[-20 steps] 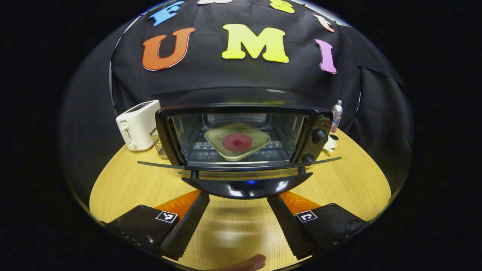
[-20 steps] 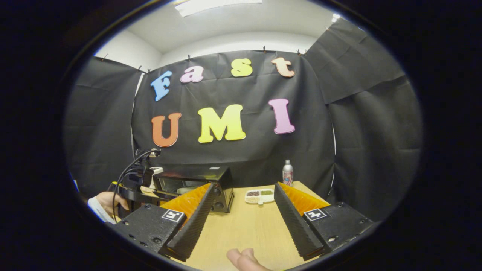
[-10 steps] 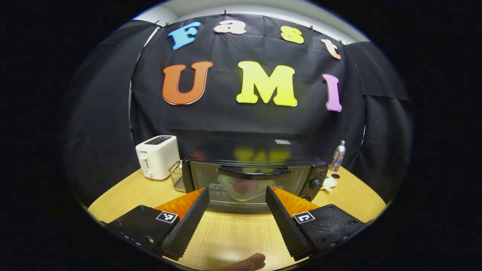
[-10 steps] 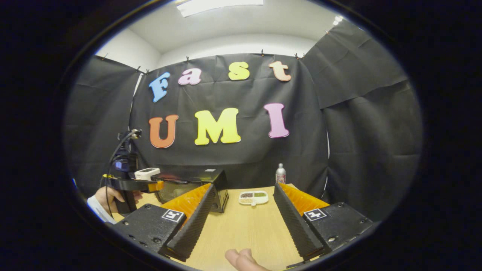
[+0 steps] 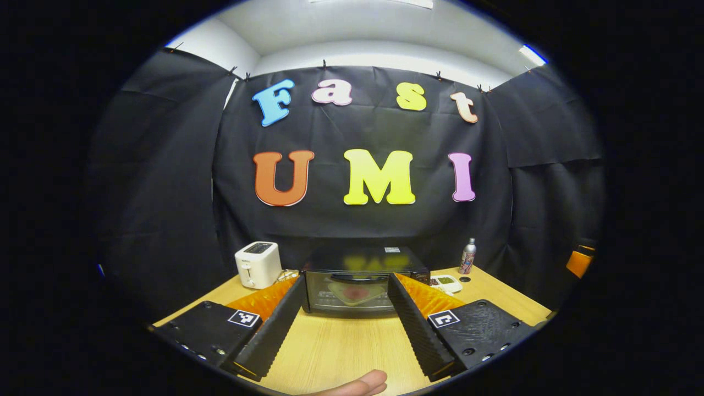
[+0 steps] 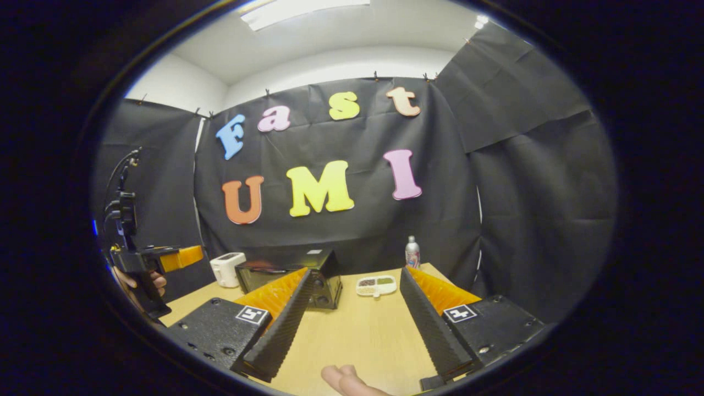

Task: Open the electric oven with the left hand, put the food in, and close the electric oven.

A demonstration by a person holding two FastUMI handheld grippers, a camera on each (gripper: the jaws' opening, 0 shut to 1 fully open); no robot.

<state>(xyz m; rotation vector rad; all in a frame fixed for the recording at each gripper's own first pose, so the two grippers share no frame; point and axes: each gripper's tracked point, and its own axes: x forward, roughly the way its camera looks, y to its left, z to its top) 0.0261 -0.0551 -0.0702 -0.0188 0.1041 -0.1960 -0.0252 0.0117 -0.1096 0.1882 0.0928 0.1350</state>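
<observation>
Oven sits shut at the table's far edge, a plate of food visible behind its glass door. Left gripper hovers at 6 o'clock, fingers spread, bare tabletop between. Right gripper likewise gapes, holding nothing. Toaster stands at 9 o'clock of the oven, bottle at 3.

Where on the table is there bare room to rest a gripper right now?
The wooden table is bare in front of the closed black electric oven. Crowded behind: the white toaster at its left, the white compartment dish and small bottle at its right.
</observation>
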